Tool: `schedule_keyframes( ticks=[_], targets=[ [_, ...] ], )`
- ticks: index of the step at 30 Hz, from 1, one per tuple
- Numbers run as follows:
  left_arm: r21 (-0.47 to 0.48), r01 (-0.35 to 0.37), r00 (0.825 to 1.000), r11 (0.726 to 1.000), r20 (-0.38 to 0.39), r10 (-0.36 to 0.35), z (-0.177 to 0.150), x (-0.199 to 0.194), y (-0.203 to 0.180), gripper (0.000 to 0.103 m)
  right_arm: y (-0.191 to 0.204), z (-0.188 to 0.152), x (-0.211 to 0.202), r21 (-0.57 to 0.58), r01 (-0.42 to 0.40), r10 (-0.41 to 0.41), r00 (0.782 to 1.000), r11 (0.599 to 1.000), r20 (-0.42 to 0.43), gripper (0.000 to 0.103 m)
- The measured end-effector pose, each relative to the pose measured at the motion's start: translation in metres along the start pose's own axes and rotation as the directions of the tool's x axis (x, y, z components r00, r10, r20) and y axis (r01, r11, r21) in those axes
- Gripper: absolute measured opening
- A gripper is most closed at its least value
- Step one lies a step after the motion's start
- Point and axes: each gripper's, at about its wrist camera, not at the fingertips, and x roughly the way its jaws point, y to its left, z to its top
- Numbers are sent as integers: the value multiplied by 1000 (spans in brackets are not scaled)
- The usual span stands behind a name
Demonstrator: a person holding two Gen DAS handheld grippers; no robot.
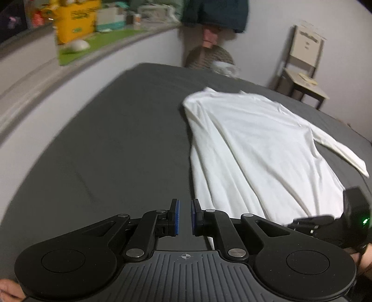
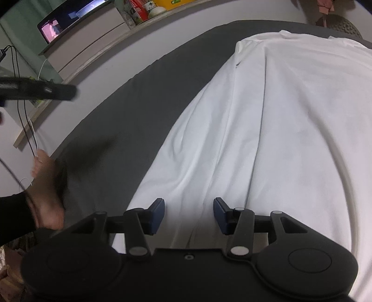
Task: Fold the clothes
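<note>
A white shirt (image 1: 251, 144) lies flat on the grey bed (image 1: 111, 144). The left hand-held gripper (image 1: 185, 217) is nearly closed and empty; the right hand-held gripper (image 2: 188, 215) hovers half open above the shirt's hem, holding nothing.

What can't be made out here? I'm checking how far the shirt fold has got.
- White shirt: left sleeve not seen in either view; hem hidden behind the right gripper body.
- Right wrist view: shirt's right side cut off by the frame edge.
- Shelf items: blurred, labels unreadable.
</note>
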Motion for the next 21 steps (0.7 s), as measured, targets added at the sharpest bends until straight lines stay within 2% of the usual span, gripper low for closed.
schedule_keyframes(
  ticks=[4, 9, 12, 15, 18, 19, 21],
  targets=[
    [-79, -11, 999, 997, 31, 14, -7, -30, -10, 8, -2, -7, -3, -4, 1, -1, 1000, 1000, 4, 46],
    [-156, 26, 1000, 987, 16, -24, -38, -56, -25, 8, -4, -9, -3, 12, -2, 2, 1000, 1000, 7, 46],
    [-146, 24, 1000, 989, -2, -24, -51, -58, -26, 8, -4, -13, -4, 20, -3, 2, 1000, 1000, 20, 46],
    [-188, 12, 1000, 982, -12, -15, -56, -48, -10, 8, -2, -17, -7, 27, 3, -4, 999, 1000, 44, 46],
    [-307, -13, 1000, 952, -10, 10, -54, -27, 15, 8, 0, -22, -11, 38, -4, 1, 997, 999, 79, 46],
    [-351, -1, 1000, 936, -9, -3, -54, -20, 23, 8, 1, -23, -12, 41, -4, 0, 996, 999, 87, 46],
    [-391, 57, 998, 919, 47, -42, -55, -11, 35, 8, 8, -24, -14, 25, -1, -1, 994, 1000, 110, 46]
  ],
)
